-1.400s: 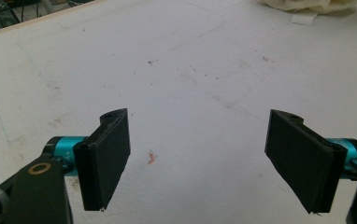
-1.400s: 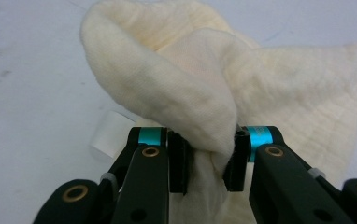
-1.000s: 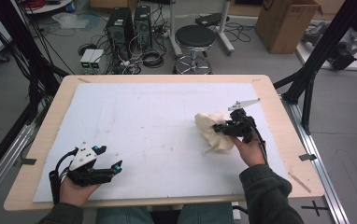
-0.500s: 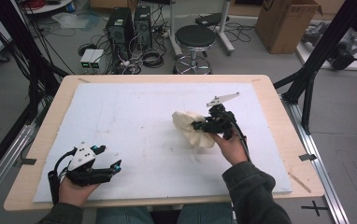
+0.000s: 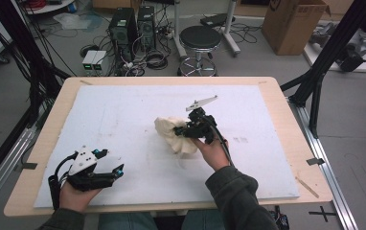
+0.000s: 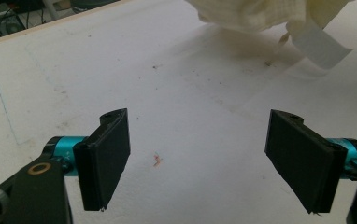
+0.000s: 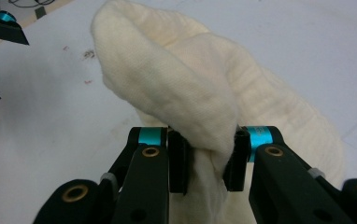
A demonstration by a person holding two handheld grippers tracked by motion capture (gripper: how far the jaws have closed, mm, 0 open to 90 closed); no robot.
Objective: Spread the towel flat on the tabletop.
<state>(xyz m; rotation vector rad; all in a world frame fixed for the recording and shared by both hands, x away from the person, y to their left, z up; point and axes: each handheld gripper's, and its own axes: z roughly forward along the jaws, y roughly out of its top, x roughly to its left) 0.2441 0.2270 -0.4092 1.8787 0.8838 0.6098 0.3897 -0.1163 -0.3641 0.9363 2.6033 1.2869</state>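
Lab: floor computers (image 5: 132, 25), cables (image 5: 150, 60)

Your left tool (image 6: 197, 158) hangs wide apart over the speckled white tabletop (image 6: 176, 93); the cream cloth (image 6: 256, 14) with its white tag (image 6: 319, 44) sits at the frame's upper right.

The left gripper (image 5: 119, 171) has black jaws, blue rings and a white top. The person's sleeve (image 5: 238, 196) is dark grey.

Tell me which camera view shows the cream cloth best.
The right gripper view: the cream cloth is close, pinched between the right gripper jaws. The high view shows the whole bundle small; the left gripper view catches its lower edge and white tag.
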